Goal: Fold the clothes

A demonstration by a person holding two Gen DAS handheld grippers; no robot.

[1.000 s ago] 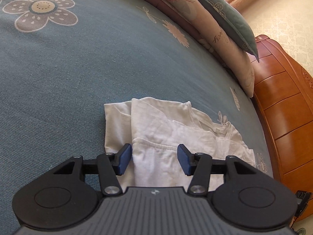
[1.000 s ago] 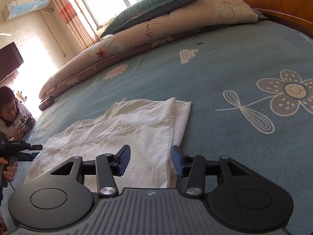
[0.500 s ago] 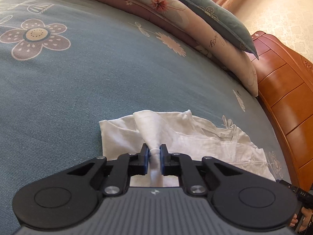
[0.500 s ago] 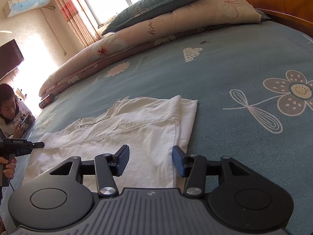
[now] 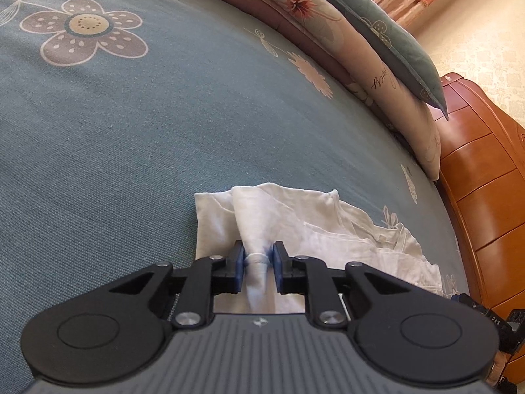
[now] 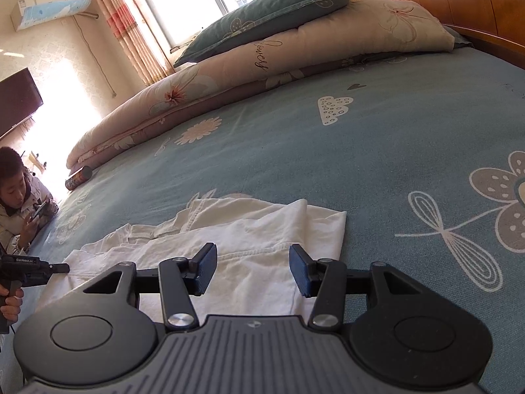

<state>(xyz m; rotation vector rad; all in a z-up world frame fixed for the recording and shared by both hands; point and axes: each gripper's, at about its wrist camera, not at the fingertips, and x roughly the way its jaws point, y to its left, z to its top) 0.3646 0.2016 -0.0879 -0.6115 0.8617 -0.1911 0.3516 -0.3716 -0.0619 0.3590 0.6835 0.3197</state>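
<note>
**White cotton, one pinch from slipping**

Spread half-folded on blue bedsheet [image 5: 137,151]: white shirt [image 6: 249,246]. Bunched between left gripper [image 5: 257,264] pads, just eased wider; may slide free. Over near hem, right gripper [image 6: 252,269], gaping, empty; could catch one layer only.

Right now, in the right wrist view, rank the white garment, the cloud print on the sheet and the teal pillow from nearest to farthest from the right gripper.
1. White garment: directly beneath the open right gripper.
2. Cloud print: mid-bed, ahead and slightly right.
3. Teal pillow: far end, atop the rolled quilt.
</note>
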